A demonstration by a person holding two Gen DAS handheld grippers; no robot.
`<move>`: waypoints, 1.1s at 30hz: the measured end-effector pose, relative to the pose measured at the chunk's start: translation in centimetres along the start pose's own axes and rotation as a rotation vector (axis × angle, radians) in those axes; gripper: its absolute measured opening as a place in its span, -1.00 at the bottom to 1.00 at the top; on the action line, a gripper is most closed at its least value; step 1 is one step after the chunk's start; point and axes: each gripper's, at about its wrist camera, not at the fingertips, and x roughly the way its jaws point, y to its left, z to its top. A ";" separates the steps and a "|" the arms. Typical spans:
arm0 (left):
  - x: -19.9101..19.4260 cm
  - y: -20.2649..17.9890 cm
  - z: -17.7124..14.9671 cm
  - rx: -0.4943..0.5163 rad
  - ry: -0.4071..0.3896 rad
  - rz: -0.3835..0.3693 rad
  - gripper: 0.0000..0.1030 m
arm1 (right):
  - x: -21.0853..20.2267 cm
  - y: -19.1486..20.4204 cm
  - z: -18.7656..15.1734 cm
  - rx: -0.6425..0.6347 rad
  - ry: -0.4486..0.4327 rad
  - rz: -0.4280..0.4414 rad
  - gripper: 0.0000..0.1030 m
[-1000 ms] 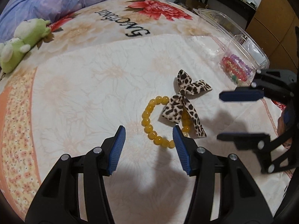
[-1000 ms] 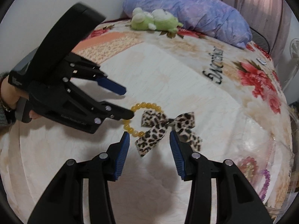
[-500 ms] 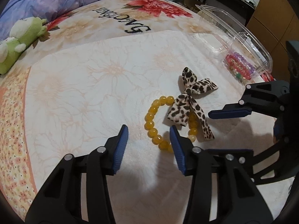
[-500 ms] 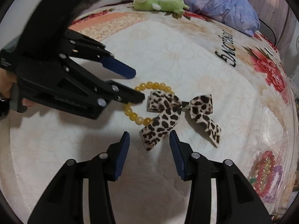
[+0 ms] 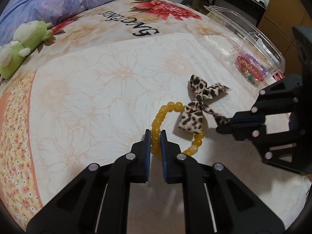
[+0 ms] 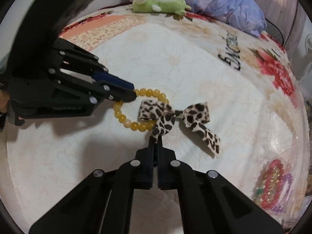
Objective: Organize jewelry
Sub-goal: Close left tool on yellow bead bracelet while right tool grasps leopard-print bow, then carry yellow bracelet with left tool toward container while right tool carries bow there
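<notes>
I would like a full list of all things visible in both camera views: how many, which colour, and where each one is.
yellow bead bracelet: one, yellow, on the white cloth, partly under the bow
leopard bow: one, brown and cream, over the bracelet
clear plastic box: one, transparent, at the bed's edge
bead bracelets: several, pink and purple, inside the box
plush toy: one, green and white, on the bedspread
pillow: one, lilac, behind the toy
left gripper: black, blue pads, shut on the bracelet
right gripper: black, shut on a bow tail
</notes>
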 end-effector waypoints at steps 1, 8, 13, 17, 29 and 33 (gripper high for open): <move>-0.1 0.0 0.0 -0.001 -0.002 0.002 -0.80 | -0.4 -0.1 0.1 0.002 -0.012 -0.001 -0.96; -1.2 -0.3 0.1 0.005 -0.028 0.012 -0.80 | -1.9 -1.1 0.4 0.029 -0.065 -0.010 -0.96; -2.0 -1.0 0.4 0.028 -0.049 0.026 -0.80 | -2.6 -1.4 0.8 0.036 -0.092 -0.013 -0.95; -2.5 -1.4 0.5 0.041 -0.062 0.039 -0.80 | -3.1 -1.5 0.9 0.037 -0.105 -0.016 -0.95; -5.2 -3.4 1.9 0.075 -0.103 0.073 -0.80 | -5.3 -2.8 0.7 0.070 -0.148 -0.025 -0.95; -6.2 -4.8 2.8 0.095 -0.109 0.082 -0.80 | -6.4 -3.5 0.6 0.089 -0.170 -0.027 -0.95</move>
